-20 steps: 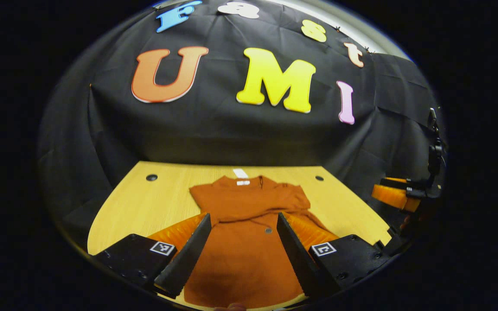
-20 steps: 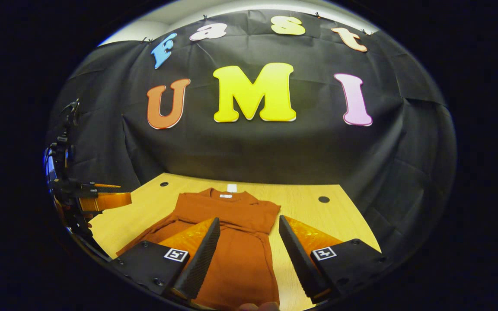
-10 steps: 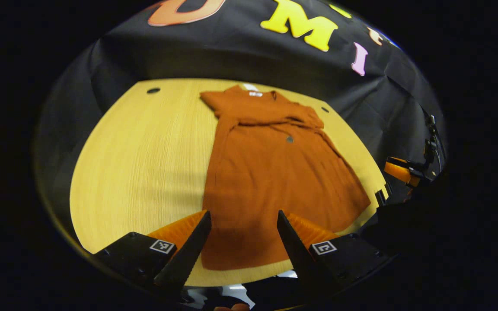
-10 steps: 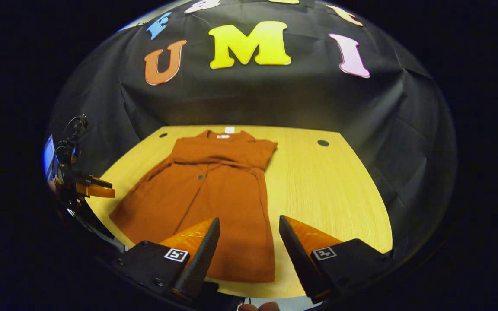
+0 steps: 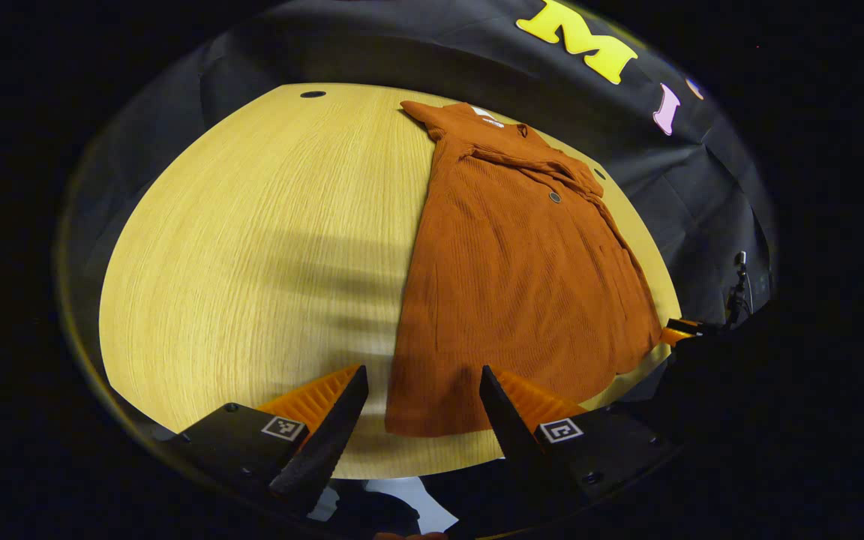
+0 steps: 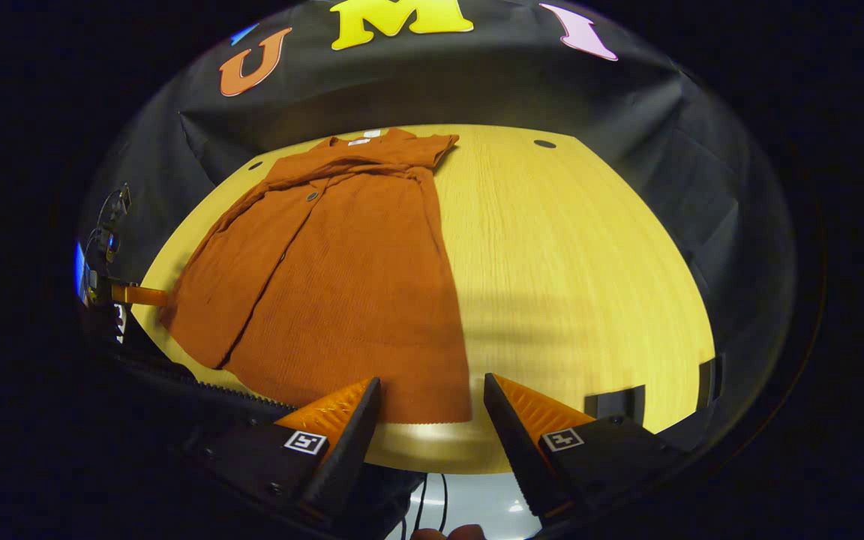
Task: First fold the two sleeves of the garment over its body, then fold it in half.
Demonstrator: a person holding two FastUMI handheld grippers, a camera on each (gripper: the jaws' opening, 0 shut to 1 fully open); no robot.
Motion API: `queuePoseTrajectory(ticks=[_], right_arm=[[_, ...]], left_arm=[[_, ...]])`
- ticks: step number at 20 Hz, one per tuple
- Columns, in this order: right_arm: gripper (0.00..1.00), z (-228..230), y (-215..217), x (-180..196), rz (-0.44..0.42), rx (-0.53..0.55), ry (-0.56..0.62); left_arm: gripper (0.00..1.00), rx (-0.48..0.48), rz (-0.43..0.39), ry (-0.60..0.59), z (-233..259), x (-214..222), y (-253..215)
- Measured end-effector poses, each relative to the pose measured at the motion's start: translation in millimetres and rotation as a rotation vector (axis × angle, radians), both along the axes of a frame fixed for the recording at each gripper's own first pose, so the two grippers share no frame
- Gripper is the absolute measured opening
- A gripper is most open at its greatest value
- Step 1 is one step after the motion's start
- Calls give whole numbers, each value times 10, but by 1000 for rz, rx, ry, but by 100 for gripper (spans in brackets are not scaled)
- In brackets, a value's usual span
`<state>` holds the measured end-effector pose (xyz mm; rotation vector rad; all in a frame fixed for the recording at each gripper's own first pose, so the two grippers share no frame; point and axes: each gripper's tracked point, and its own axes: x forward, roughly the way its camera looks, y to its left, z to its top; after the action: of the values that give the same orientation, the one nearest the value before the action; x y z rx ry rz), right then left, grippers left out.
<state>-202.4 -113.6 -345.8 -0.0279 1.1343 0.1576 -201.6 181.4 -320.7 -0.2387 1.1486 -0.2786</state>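
Observation:
A rust-orange garment (image 5: pixel 514 285) lies flat on the yellow wooden table (image 5: pixel 252 247), collar at the far end and hem toward me. Folded cloth crosses its chest just below the collar. My left gripper (image 5: pixel 422 371) hovers open over the hem's left corner, nothing between its fingers. In the right gripper view the same garment (image 6: pixel 342 270) spreads to the left, and my right gripper (image 6: pixel 432 379) stands open above the hem's right corner. The right gripper (image 5: pixel 683 328) peeks in beside the hem at the far right of the left gripper view. The left gripper (image 6: pixel 132 294) shows by the hem's other side.
Bare tabletop (image 6: pixel 574 262) stretches to the right of the garment, with a small dark hole (image 6: pixel 544 143) near the back. Another hole (image 5: pixel 313 94) sits at the far left corner. The table's front edge runs just under both grippers, with pale floor (image 6: pixel 469 502) below.
Both grippers have drawn back toward the table's near edge and tipped downward, from over the garment's middle to its hem corners. Both stay open. The garment has not moved.

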Motion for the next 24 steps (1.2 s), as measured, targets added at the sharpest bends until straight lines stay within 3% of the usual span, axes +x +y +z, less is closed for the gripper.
queuePoseTrajectory(ticks=[5,6,7,8,9,10,11,13,14,16,20,24], right_arm=[[89,-120,101,37,2,-34,21],[89,-115,92,22,3,-35,22],[87,-116,113,37,4,-30,24],[84,-132,139,82,2,-19,22],[69,-138,149,114,-8,-14,24],[58,-154,173,134,-20,-1,29],[46,-170,196,166,-42,15,32],[21,-173,222,226,-101,58,41],[16,-168,218,261,-119,66,47],[6,-144,200,301,-140,71,64],[6,81,294,578,-138,132,17],[6,508,334,1105,-134,168,-103]], left_arm=[[95,-33,-25,18,-17,-95,-287],[100,-42,-21,24,-18,-82,-336],[90,-38,-9,30,-54,-87,-375],[71,-35,3,22,-54,-60,-399],[66,-32,16,20,-77,-66,-419],[48,-32,29,14,-70,-37,-432],[45,-22,55,20,-112,-11,-424],[14,-68,108,46,-82,-13,-501],[7,-80,127,50,-53,9,-504],[4,-68,122,62,-59,4,-496],[3,-69,87,-7,240,238,-529],[3,-77,65,-126,699,678,-593]])
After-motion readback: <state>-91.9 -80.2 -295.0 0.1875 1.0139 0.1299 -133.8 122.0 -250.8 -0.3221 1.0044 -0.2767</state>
